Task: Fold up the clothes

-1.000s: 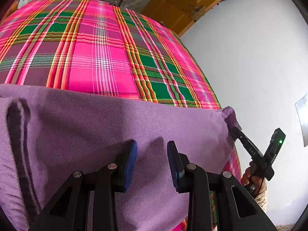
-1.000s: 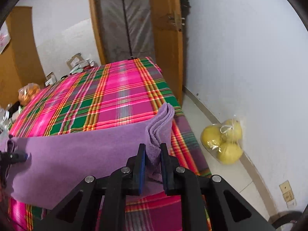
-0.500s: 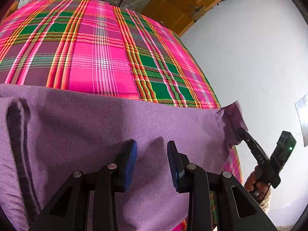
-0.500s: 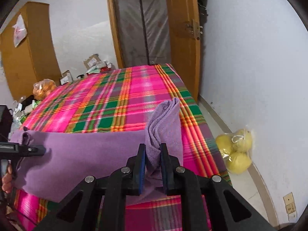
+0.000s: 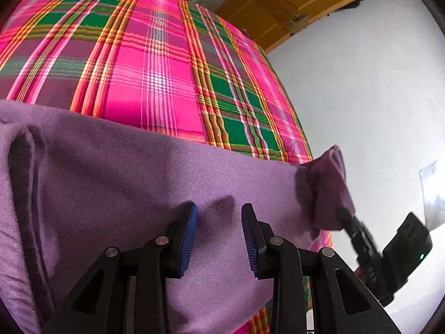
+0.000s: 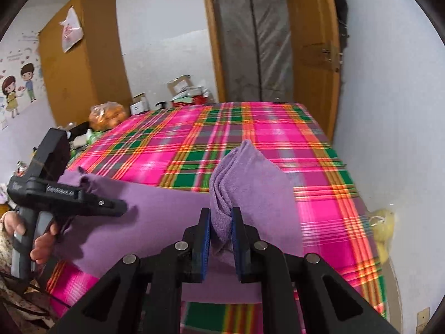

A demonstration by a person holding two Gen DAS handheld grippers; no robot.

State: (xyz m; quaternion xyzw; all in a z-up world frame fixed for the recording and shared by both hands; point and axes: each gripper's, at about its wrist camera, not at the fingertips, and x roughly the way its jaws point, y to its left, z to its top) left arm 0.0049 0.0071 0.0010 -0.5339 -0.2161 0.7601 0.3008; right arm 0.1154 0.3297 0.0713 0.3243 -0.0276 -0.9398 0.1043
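Observation:
A purple cloth (image 5: 111,194) lies spread over the near end of a bed with a pink and green plaid cover (image 5: 155,69). My left gripper (image 5: 219,208) points down at the cloth with its blue pads apart and flat fabric under the gap. Seen from the right wrist, the left gripper (image 6: 122,207) hovers just over the cloth's left part, beside a bunched corner. My right gripper (image 6: 221,214) is shut on the folded right corner of the purple cloth (image 6: 250,183), which stands up above the bed. In the left wrist view the right gripper (image 5: 343,215) holds that raised corner at the bed's right edge.
A white wall runs close along the bed's right side, with a bag of yellow fruit (image 6: 385,222) on the floor. A wooden door (image 6: 314,55), a wardrobe (image 6: 80,64) and boxes (image 6: 183,89) stand beyond the far end. A person's hand (image 6: 41,242) grips the left handle.
The right gripper has lifted the cloth's right corner higher and carried it along the bed's edge, so the corner now stands up. The left gripper has stayed in place.

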